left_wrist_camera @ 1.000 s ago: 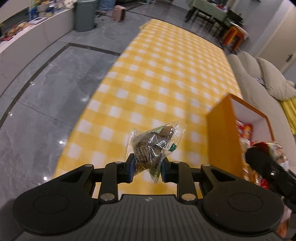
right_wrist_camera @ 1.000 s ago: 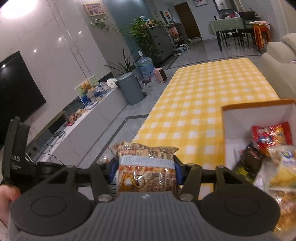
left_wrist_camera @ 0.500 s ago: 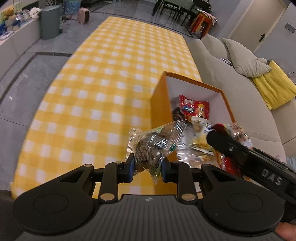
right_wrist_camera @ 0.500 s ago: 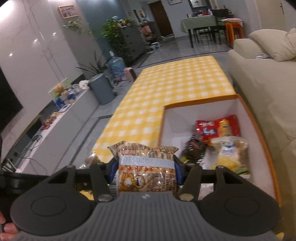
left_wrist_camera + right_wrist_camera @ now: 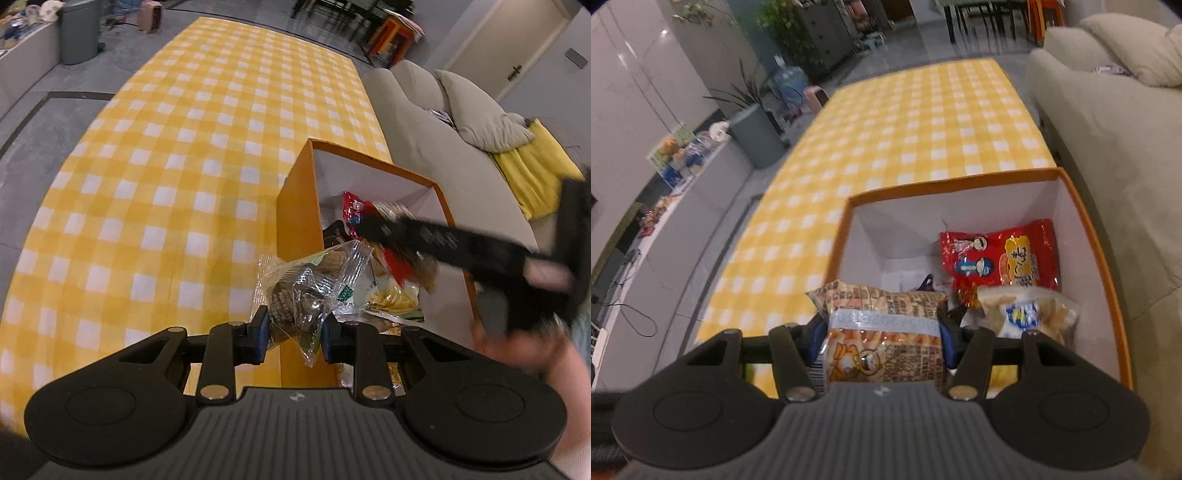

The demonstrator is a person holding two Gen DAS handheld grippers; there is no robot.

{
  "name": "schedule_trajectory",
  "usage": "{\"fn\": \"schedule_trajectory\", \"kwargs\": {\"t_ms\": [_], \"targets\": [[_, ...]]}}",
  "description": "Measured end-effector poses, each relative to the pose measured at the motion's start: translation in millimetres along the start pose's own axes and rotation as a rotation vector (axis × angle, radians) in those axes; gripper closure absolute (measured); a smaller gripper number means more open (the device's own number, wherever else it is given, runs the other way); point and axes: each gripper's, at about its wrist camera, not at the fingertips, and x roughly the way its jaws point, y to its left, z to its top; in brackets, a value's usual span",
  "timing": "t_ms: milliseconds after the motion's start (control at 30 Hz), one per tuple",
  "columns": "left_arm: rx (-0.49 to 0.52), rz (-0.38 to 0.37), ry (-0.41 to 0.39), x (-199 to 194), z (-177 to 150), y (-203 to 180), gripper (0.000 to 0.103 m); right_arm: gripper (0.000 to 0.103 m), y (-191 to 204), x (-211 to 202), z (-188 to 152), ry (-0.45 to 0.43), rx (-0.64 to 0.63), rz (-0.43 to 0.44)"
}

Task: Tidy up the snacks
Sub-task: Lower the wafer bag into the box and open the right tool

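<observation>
My left gripper (image 5: 293, 338) is shut on a clear packet of dark snacks (image 5: 310, 288), hanging over the near left corner of the orange box (image 5: 295, 206). My right gripper (image 5: 882, 341) is shut on an orange snack pack (image 5: 882, 332) with a cartoon cat, held over the near left part of the same orange box (image 5: 1104, 258). Inside lie a red snack bag (image 5: 1001, 258) and a pale packet with a blue label (image 5: 1027, 314). In the left wrist view the right gripper's black body (image 5: 461, 251) reaches blurred across the box, a hand (image 5: 524, 354) behind it.
The box stands on a table with a yellow checked cloth (image 5: 184, 166), close to its right edge. A beige sofa (image 5: 1115, 147) with cushions and a yellow blanket (image 5: 532, 173) runs along the right. A grey bin (image 5: 77, 29) and a low white cabinet stand at the left.
Both grippers have swung right, from the bare cloth to over the orange box, each keeping its packet. The right gripper now reaches farther over the box's inside.
</observation>
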Motion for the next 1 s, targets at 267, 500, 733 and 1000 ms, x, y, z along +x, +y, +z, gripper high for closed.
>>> {"fn": "schedule_trajectory", "kwargs": {"t_ms": [267, 500, 733, 1000], "targets": [[-0.018, 0.022, 0.026, 21, 10, 16, 0.073, 0.047, -10, 70, 32, 0.069, 0.009, -0.062], [-0.023, 0.029, 0.061, 33, 5, 25, 0.073, 0.047, -13, 107, 41, 0.086, 0.025, -0.057], [-0.014, 0.020, 0.063, 30, 2, 22, 0.073, 0.039, -18, 111, 46, 0.089, 0.064, -0.028], [0.007, 0.031, 0.025, 13, -2, 8, 0.073, 0.036, -26, 60, 39, 0.017, 0.077, -0.023]]}}
